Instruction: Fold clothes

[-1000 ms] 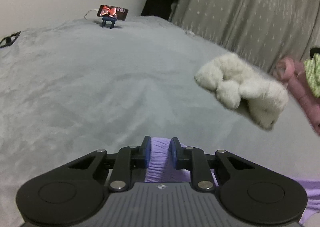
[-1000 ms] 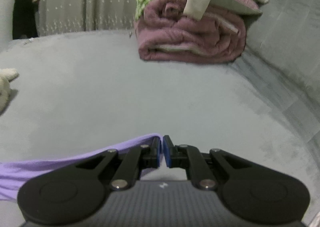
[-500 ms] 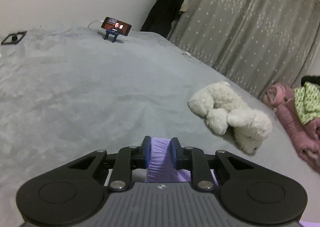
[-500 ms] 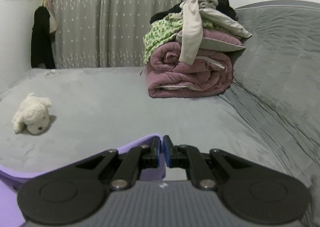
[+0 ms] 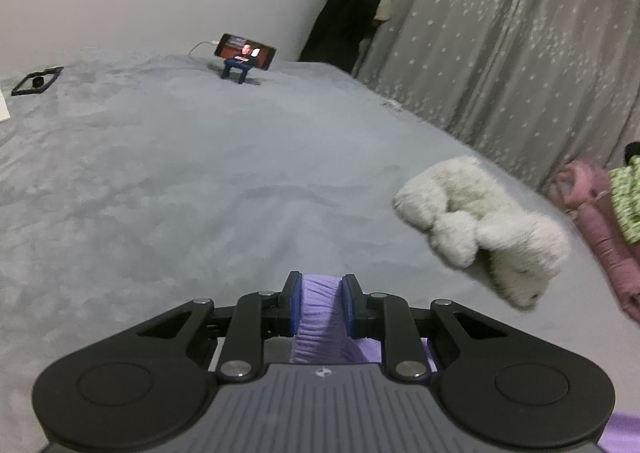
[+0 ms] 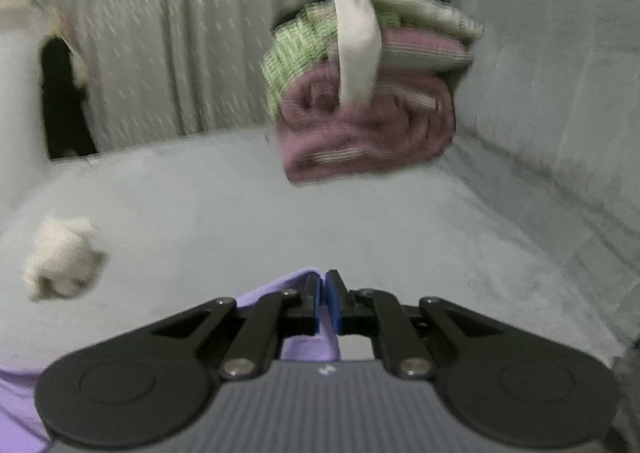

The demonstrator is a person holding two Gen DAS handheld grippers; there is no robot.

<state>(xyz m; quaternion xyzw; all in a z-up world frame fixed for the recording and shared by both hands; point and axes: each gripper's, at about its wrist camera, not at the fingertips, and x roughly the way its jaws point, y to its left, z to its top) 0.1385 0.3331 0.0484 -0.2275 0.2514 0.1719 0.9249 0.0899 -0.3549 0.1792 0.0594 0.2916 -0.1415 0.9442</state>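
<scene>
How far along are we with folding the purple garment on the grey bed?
Done: nothing visibly folded. In hand: the left gripper clamps a bunched ribbed part of the purple garment; the right gripper pinches its edge. Left: the folding itself, then the loose clothes on the pink rolled blanket.

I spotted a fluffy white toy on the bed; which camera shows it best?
The left wrist view: the white plush toy lies close and large on the grey bed, only slightly soft. In the right wrist view the same toy is small, far off at the left edge and smeared by motion blur.
</scene>
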